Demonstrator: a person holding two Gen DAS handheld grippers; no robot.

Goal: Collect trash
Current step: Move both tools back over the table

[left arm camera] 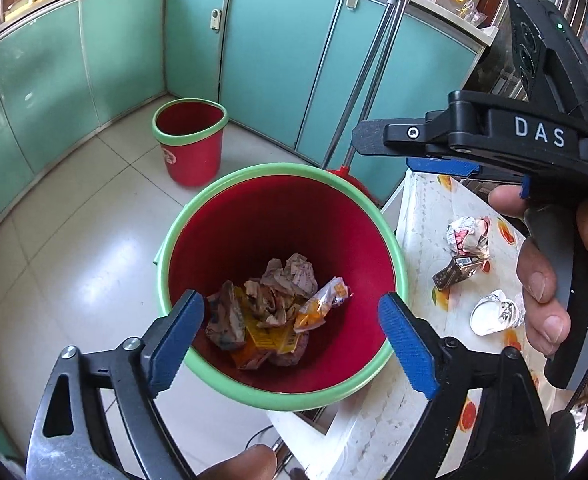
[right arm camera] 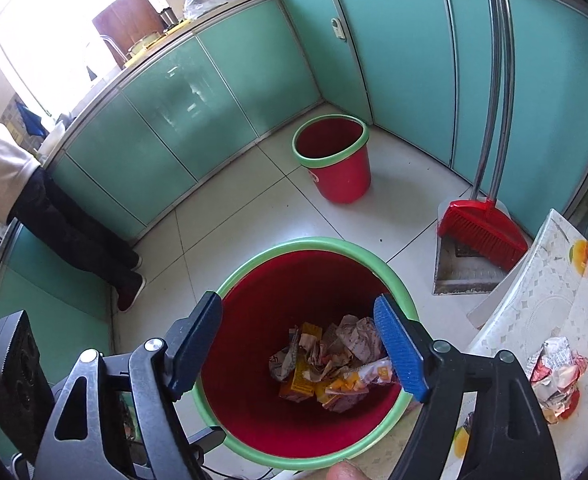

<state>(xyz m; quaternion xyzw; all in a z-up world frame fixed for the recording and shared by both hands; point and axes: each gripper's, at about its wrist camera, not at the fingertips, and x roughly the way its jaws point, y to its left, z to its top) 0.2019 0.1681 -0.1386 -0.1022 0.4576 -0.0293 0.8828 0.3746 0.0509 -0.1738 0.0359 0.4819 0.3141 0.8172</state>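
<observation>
Both grippers hang over the near red bin (left arm camera: 282, 280), pointing down into it. Left gripper (left arm camera: 290, 344): jaws wide, nothing between the pads. Right gripper (right arm camera: 298, 352): jaws wide too, empty, seen from the side in the left wrist view above the table edge.

Trash in the bin (right arm camera: 334, 368): a heap of crumpled paper, an orange carton and a yellow-orange wrapper on the bottom. Exact piece count not readable; they overlap.

Trash still out, on the white table (left arm camera: 426, 240) with the fruit-print cloth, just right of the bin:
- crumpled foil wrapper (left arm camera: 468, 234), one
- small flattened carton (left arm camera: 456, 270), one, just below the wrapper
- squashed white cup (left arm camera: 494, 314), one, nearest the table's front edge

Other counts: red bins with green rims, two; the far bin (left arm camera: 190, 140) stands in the cabinet corner, nothing visible inside it. One red broom (right arm camera: 482, 232) with one dustpan (right arm camera: 466, 264), leaning on the cabinets. One bystander (right arm camera: 34, 200) by the counter.

Risks, as judged:
- The cup is light and slick; a pinch off centre may skid it off the table edge onto the floor.
- The foil wrapper may be grabbed by a loose flap and slip out on the way to the bin.
- Two grippers close together over the rim may knock each other or tip the bin.
</observation>
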